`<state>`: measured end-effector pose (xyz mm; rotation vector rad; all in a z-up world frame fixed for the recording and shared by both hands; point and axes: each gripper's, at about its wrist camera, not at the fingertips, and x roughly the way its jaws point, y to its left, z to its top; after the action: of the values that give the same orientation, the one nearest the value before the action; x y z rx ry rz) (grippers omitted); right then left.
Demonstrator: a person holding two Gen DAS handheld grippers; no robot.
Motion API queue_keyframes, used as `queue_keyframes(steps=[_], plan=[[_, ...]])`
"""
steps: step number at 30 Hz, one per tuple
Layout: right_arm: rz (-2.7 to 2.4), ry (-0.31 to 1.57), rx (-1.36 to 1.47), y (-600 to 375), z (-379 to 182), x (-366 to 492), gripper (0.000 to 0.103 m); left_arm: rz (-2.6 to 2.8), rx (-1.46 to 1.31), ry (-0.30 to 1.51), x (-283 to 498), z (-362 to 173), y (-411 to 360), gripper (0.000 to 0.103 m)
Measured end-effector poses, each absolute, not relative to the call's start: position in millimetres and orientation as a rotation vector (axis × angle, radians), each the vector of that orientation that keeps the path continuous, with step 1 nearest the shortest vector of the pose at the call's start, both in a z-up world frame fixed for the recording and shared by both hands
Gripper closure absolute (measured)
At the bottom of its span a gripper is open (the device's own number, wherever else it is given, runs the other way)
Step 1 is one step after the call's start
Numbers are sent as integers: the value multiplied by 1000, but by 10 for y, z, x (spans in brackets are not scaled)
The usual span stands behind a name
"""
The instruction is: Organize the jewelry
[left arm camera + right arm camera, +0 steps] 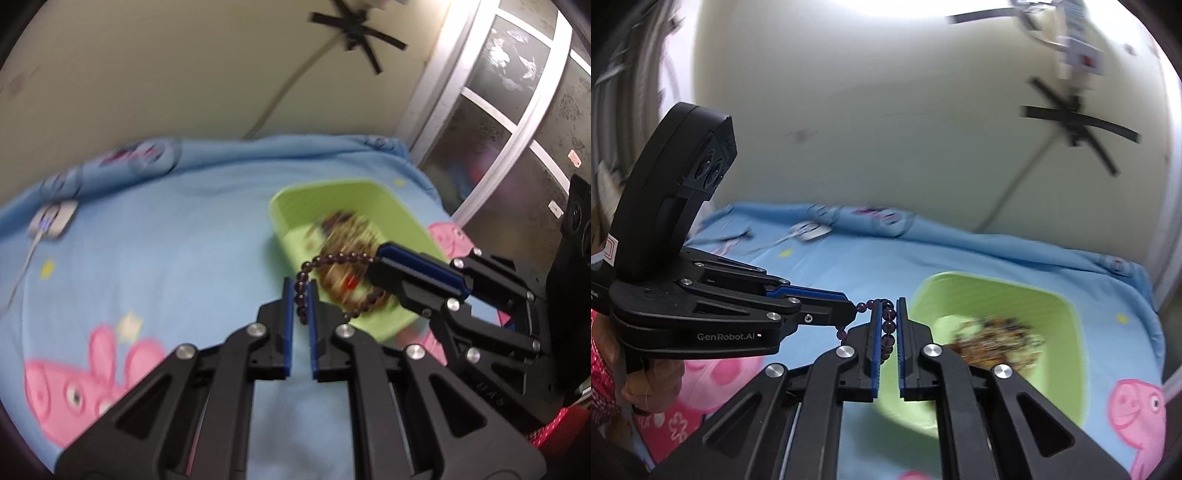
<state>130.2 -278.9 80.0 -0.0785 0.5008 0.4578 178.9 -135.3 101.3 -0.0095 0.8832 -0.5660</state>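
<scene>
A dark purple bead bracelet [334, 258] hangs stretched between both grippers above the bed. My left gripper [300, 286] is shut on one side of it; the right gripper [384, 258] comes in from the right and grips the other side. In the right wrist view my right gripper [888, 304] is shut on the bracelet [889, 326], and the left gripper [849, 306] holds its far end. A green tray [391, 206] with a blurred heap of beaded jewelry [347, 229] lies just beyond; it also shows in the right wrist view [1049, 306].
A blue cartoon-pig bedsheet [166, 240] covers the bed. A white charger with a cable [53, 221] lies at the far left. A cream wall is behind, and a window frame [517, 122] stands at the right.
</scene>
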Motion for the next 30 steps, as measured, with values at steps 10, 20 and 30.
queue_keyframes(steps=[10, 20, 30], plan=[[288, 508, 168, -3635, 682, 1823, 95, -500, 29, 886, 2414, 928, -2010, 97], [268, 489, 289, -3592, 550, 1358, 88, -446, 33, 809, 1825, 817, -1535, 97], [182, 542, 379, -3076, 60, 503, 78, -208, 85, 799, 1049, 448, -984, 72]])
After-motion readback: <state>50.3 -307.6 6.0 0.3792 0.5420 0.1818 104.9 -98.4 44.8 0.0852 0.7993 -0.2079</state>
